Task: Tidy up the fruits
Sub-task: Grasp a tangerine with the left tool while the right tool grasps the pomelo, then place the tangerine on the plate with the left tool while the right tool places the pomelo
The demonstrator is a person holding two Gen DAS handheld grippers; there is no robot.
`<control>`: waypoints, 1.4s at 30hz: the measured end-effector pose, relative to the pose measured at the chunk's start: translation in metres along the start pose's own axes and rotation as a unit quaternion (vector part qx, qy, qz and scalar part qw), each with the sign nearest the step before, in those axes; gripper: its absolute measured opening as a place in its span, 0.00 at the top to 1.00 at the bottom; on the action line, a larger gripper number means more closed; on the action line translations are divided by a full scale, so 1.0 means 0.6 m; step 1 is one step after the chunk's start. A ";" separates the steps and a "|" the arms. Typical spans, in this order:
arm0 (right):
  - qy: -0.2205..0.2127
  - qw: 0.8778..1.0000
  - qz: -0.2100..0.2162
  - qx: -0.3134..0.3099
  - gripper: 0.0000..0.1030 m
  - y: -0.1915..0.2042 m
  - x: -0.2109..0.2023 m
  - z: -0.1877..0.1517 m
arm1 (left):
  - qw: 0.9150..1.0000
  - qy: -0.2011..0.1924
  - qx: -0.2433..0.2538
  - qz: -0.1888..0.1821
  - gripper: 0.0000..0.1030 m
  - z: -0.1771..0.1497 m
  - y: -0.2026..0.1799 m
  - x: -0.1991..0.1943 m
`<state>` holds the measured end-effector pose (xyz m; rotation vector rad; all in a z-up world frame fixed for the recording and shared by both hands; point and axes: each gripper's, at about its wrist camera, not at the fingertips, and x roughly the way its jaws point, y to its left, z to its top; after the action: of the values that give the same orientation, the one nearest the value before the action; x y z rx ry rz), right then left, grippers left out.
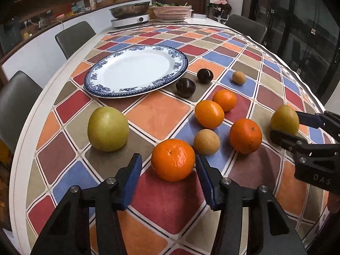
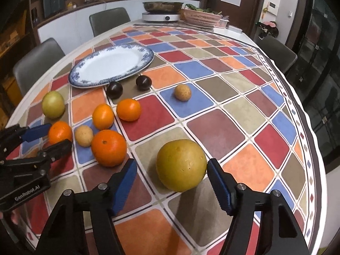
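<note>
Chairs [image 2: 109, 19] beyond table [image 2: 314, 163]; cooker [image 2: 162, 17], basket [image 2: 201, 16] at far end.

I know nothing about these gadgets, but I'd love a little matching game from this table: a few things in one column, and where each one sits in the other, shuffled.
Things:
1. plate
2. nearest orange
3. yellow-green fruit on the right
4. two dark plums

Places:
a. between the open fingers of the right gripper
b. beside the plate's near rim
c. between the open fingers of the left gripper
d. bare, far side of the fruit

Pairs: 1-d, 2-c, 3-a, 4-b
</note>
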<state>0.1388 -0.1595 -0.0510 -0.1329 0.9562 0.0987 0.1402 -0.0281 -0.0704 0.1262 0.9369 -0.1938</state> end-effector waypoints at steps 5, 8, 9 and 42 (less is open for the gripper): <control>0.010 1.000 -0.003 0.001 0.42 -0.005 0.009 0.004 | 1.000 0.008 -0.001 -0.010 0.58 0.003 0.000 0.010; 0.020 1.000 -0.005 0.003 0.47 -0.009 0.017 0.004 | 1.000 0.010 0.000 -0.011 0.60 0.005 -0.002 0.012; 0.021 1.000 -0.007 0.002 0.49 -0.009 0.019 0.004 | 1.000 0.010 0.001 -0.010 0.60 0.005 -0.003 0.012; -0.060 0.992 0.103 -0.050 0.51 0.062 -0.048 0.171 | 0.997 -0.079 -0.001 0.010 0.61 0.131 0.083 -0.086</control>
<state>0.1997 -0.1072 0.0282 -0.1202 0.8431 0.3413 0.1832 0.0111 0.0183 0.1165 0.7773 -0.1807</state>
